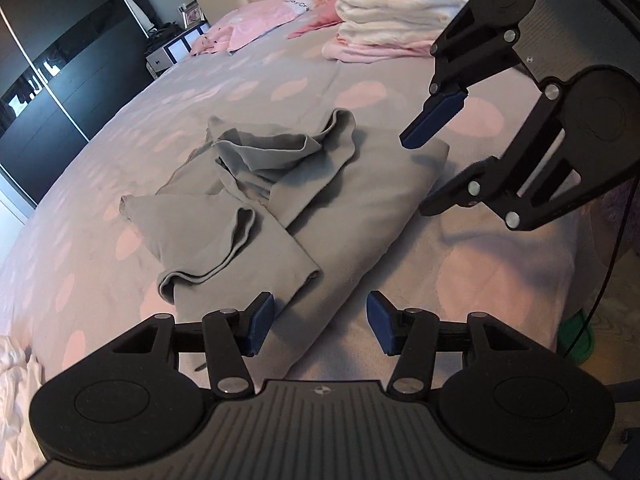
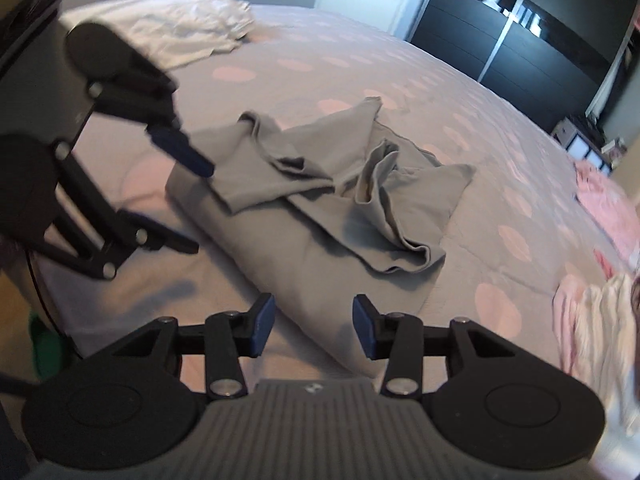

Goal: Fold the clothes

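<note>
Both my tongs stand half wide and hold nothing. Left tongs hang over the near corner of the grey garment, and the blue pads are apart, with only the cloth's edge seen below the gap; the pads do not press it. Right tongs are the same: blue pads apart, the folded edge of the garment under them, no grip.

From the left camera I see my right tongs at the upper right, tilted, one blue pad above the far corner of the garment; I cannot tell if it touches. From the right camera my left tongs show at the left, a little blurred, with one blue pad over the corner of the cloth.

Grey garment lies in the middle of the bed, on a grey cover with pale pink dots. Its lower part is folded flat in a long band, and the upper part is crumpled in loose folds and ridges on top of the band.

Near the headboard a stack of folded clothes sits, white and pink with a beige piece on top, well apart from the garment. A white cloth lies at the other side of the bed. A dark wardrobe stands beside the bed.
</note>
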